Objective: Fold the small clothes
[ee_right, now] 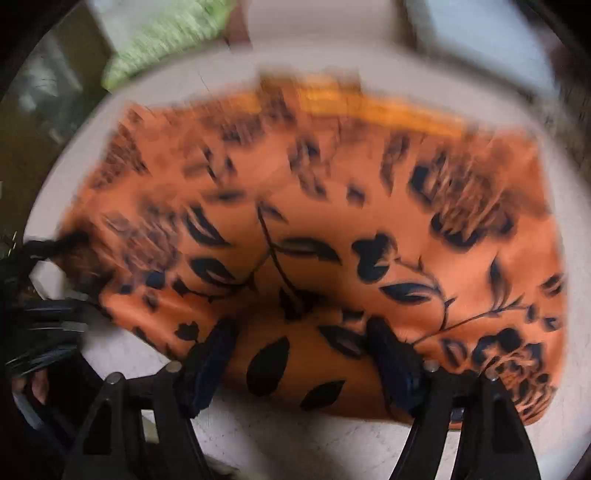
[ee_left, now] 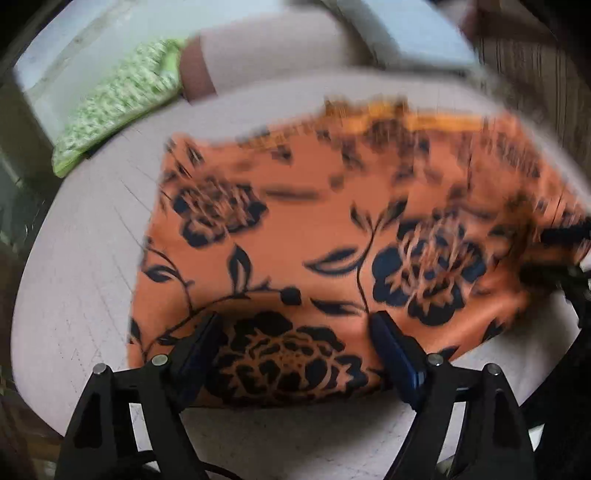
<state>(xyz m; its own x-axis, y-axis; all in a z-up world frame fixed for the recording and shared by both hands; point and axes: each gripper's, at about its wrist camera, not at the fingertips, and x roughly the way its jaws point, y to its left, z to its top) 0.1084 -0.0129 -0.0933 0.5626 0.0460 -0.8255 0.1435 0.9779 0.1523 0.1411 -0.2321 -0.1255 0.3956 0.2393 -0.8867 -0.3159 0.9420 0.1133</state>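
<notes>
An orange garment with a black flower print lies spread on a round white table; it also shows in the right wrist view. My left gripper is open, its fingers straddling the garment's near edge. My right gripper is open too, its fingers set on either side of a raised fold at the near edge. The right gripper also shows at the right edge of the left wrist view. The left gripper shows at the left edge of the right wrist view. Both views are motion-blurred.
A green and white patterned cloth lies beyond the table at the far left, also in the right wrist view. A pale box or panel stands behind the table. The table edge curves close around the garment.
</notes>
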